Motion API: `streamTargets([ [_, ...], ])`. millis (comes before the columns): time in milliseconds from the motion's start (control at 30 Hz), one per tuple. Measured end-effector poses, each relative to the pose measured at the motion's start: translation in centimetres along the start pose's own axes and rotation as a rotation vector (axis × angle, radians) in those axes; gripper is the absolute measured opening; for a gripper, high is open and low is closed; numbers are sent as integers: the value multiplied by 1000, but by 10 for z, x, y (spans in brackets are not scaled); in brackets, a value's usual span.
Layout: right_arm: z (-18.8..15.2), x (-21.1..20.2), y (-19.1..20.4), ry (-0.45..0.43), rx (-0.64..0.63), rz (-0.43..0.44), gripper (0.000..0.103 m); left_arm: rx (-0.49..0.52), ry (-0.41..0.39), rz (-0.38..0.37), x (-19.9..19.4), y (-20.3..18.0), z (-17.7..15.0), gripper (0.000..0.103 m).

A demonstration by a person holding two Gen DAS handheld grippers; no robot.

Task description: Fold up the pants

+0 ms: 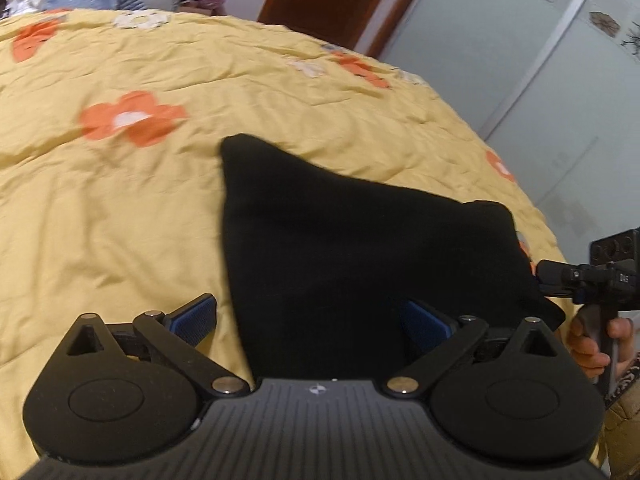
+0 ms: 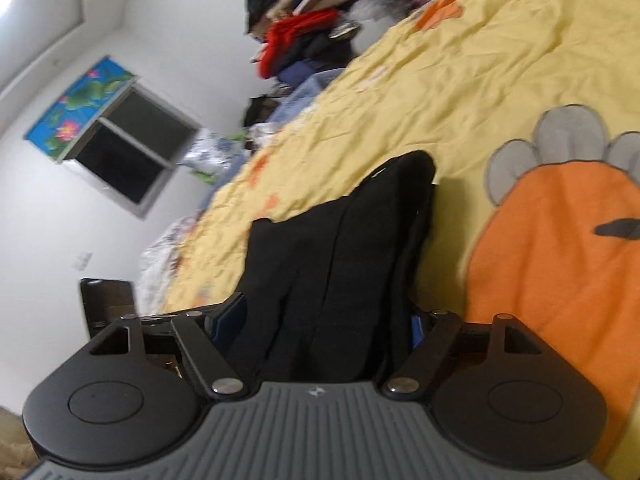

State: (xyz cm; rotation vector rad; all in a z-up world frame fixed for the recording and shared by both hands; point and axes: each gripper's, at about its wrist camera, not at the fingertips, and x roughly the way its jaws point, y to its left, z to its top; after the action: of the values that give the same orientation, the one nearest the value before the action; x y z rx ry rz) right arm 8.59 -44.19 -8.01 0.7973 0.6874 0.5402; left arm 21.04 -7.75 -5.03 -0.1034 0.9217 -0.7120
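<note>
Your left gripper gapes, pants lying loose between its jaws on the quilt. Your right gripper also looks open around folded layers, though blurred. Pull away carelessly and a pad may drag the fold apart.

Black pants (folded) on yellow quilt

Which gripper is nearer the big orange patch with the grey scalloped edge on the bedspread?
Right. The right gripper sits right beside the orange patch, straddling the black pants. The left gripper is at the pants' other side; no patch shows there.
</note>
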Motion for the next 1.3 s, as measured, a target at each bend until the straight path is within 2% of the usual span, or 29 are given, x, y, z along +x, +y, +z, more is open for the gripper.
streamTargets([
  [133,7,10,5,3,-9,-57,76,1,-46,12,9,-7,-1,99],
  [167,6,13,10,7,-35,-88,73,3,-50,23,9,-9,-1,98],
  [200,4,14,15,9,-60,-122,60,12,-52,41,8,-12,-2,93],
  [233,2,14,16,8,-72,-158,39,29,-52,66,7,-15,-3,85],
  [267,0,14,15,7,-63,-170,34,45,-53,87,6,-16,-3,80],
  [367,-3,12,15,-16,-35,-143,29,33,-63,116,1,-11,-3,56],
  [500,-5,12,30,-35,-55,-166,25,-63,-83,106,-8,5,-1,25],
  [533,-5,12,37,-37,-65,-171,25,-81,-86,102,-10,9,0,20],
  [667,2,15,69,-55,-126,-166,24,-133,-124,74,-24,16,-1,16],
  [800,11,28,105,-62,-202,-138,24,-127,-180,105,-42,16,0,12],
  [833,14,31,113,-63,-216,-124,24,-124,-200,120,-49,17,2,9],
  [1000,32,55,129,-87,-216,-58,24,-97,-260,213,-83,30,20,8],
  [1067,40,69,123,-98,-179,-60,24,-74,-282,291,-89,37,31,7],
  [1133,46,88,106,-91,-124,-113,27,-52,-282,334,-87,47,43,9],
  [1200,49,107,91,-64,-98,-276,31,-76,-222,379,-77,59,52,12],
  [1267,46,121,93,-14,-174,-496,37,-95,-193,401,-76,63,52,11],
  [1300,42,120,96,-11,-237,-551,41,-83,-189,388,-79,61,48,13],
])
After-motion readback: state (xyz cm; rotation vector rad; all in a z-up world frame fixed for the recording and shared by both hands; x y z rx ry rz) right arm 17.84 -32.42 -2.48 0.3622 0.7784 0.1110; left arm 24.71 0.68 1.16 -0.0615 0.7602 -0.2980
